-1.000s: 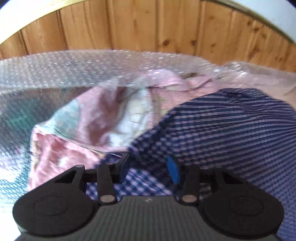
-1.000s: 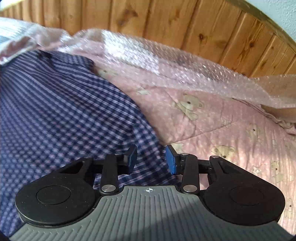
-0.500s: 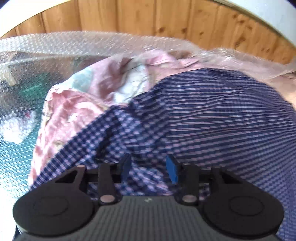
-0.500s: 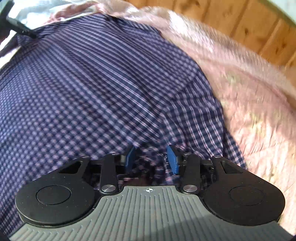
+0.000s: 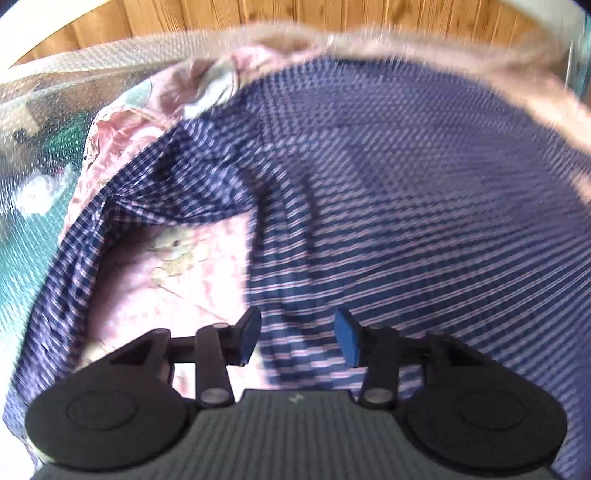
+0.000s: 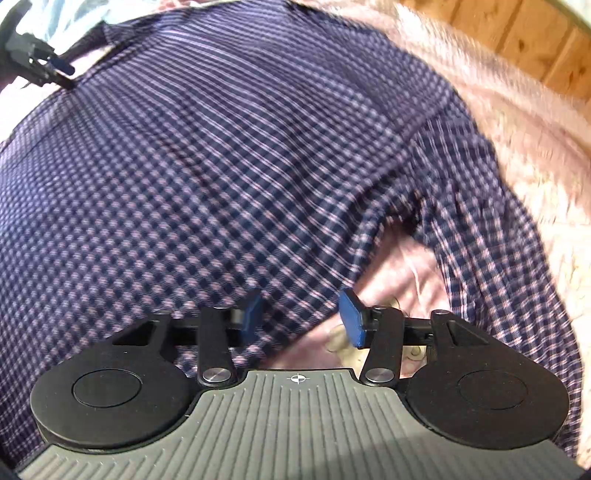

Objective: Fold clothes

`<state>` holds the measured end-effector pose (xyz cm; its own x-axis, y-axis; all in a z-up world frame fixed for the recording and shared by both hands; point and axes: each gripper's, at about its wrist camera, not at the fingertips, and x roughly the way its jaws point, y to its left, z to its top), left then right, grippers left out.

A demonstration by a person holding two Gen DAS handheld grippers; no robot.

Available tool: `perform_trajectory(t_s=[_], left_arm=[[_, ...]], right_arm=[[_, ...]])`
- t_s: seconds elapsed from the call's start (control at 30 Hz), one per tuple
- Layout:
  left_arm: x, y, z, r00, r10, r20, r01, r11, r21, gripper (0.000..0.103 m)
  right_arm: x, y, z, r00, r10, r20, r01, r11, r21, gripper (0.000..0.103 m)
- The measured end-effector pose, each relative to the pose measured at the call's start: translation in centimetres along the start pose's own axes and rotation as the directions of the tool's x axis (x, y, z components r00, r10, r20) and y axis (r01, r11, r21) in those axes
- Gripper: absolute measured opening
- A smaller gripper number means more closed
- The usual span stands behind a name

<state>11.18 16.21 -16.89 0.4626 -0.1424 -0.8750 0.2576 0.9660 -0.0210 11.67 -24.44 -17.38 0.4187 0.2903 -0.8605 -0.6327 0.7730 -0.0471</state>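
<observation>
A navy shirt with thin pink checks (image 5: 406, 192) lies spread over a pink bear-print bedsheet (image 5: 177, 266). In the left wrist view my left gripper (image 5: 297, 338) is open above the shirt's left side edge, with a sleeve (image 5: 85, 258) curving down the left. In the right wrist view the same shirt (image 6: 221, 155) fills the frame, and my right gripper (image 6: 301, 317) is open above its right side edge, beside the other sleeve (image 6: 491, 229). The left gripper (image 6: 37, 62) shows small at the top left there. Neither gripper holds cloth.
Bubble wrap (image 5: 48, 122) covers the bed's left side over green fabric. A crumpled pink and white cloth (image 5: 192, 85) lies beyond the shirt. A wooden plank wall (image 5: 295, 18) rises behind the bed, also at the right (image 6: 535, 44).
Both grippers have drawn back along the shirt toward its near part. More of the shirt, both sleeves and the sheet between sleeve and body have come into view. Both stay open.
</observation>
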Motion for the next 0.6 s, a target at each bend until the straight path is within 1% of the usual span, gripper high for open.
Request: perform_trajectory(t_s=[0.07,0.1,0.13,0.17,0.2,0.23,0.27,0.33,0.37,0.4,0.43,0.47,0.5,0.53,0.57,0.6], left_arm=[[-0.2,-1.4,-1.8,0.997,-0.07,-0.044,0.068,0.997,-0.034,0.051],[0.1,-2.1,-2.9,0.993,-0.088,-0.081,0.085,0.996,-0.041,0.052],[0.6,-2.5,-4.4,0.99,-0.077,-0.116,0.074,0.997,-0.022,0.048],[0.4,-2.8,-5.8,0.992,-0.052,-0.115,0.055,0.998,0.018,0.05],[0.0,-2.9,-6.8,0.994,-0.026,-0.109,0.033,0.998,0.056,0.052],[-0.4,-2.7,-7.5,0.993,-0.001,-0.115,0.01,0.997,0.076,0.053],[-0.8,-2.4,-8.1,0.992,0.022,-0.121,-0.012,0.996,0.087,0.054],[-1.5,-1.8,-9.3,0.991,0.039,-0.127,-0.027,0.995,0.092,0.056],[-1.8,-1.5,-9.6,0.99,0.044,-0.13,-0.031,0.995,0.096,0.056],[-2.2,-1.4,-9.6,0.99,0.047,-0.134,-0.036,0.995,0.088,0.052],[-3.0,-1.2,-9.6,0.992,0.034,-0.123,-0.027,0.998,0.058,0.044],[-4.1,-1.2,-9.6,0.996,-0.006,-0.086,0.008,1.0,0.024,0.044],[-5.4,-1.4,-9.8,0.998,-0.059,-0.037,0.059,0.998,-0.002,0.048],[-6.3,-1.6,-10.3,0.995,-0.1,-0.011,0.1,0.995,-0.016,0.052],[-6.5,-2.0,-11.0,0.992,-0.126,-0.018,0.126,0.992,-0.017,0.053],[-6.3,-2.4,-12.1,0.988,-0.147,-0.039,0.147,0.989,-0.01,0.053]], right_arm=[[-0.7,3.0,0.5,0.994,0.087,0.062,-0.086,0.996,-0.014,0.044],[-0.2,4.7,0.3,0.99,0.132,0.058,-0.13,0.991,-0.033,0.045],[0.5,6.3,0.0,0.984,0.175,0.042,-0.173,0.984,-0.053,0.045],[1.4,7.7,-0.9,0.98,0.2,0.006,-0.199,0.977,-0.076,0.045],[1.6,8.6,-2.2,0.983,0.184,0.001,-0.183,0.978,-0.104,0.048],[1.4,9.2,-3.7,0.988,0.155,0.018,-0.151,0.979,-0.134,0.049],[0.8,9.0,-5.0,0.992,0.126,0.011,-0.124,0.986,-0.116,0.049],[-0.5,8.8,-6.7,0.997,0.08,-0.014,-0.081,0.996,-0.048,0.049],[-1.0,9.4,-7.0,0.998,0.066,-0.013,-0.066,0.997,-0.031,0.054],[-1.5,10.0,-7.3,0.999,0.052,-0.012,-0.052,0.999,-0.013,0.056],[-2.0,10.6,-7.6,0.999,0.037,-0.011,-0.037,0.999,0.004,0.056],[-2.6,11.2,-7.9,1.0,0.023,-0.011,-0.023,0.999,0.022,0.054],[-3.1,11.8,-8.1,1.0,0.009,-0.011,-0.009,0.999,0.04,0.047],[-3.6,12.4,-8.4,1.0,-0.005,-0.011,0.006,0.998,0.057,0.046],[-4.1,13.0,-8.7,1.0,-0.02,-0.011,0.02,0.997,0.075,0.046],[-4.1,14.3,-8.7,1.0,-0.012,-0.006,0.013,0.997,0.075,0.046]])
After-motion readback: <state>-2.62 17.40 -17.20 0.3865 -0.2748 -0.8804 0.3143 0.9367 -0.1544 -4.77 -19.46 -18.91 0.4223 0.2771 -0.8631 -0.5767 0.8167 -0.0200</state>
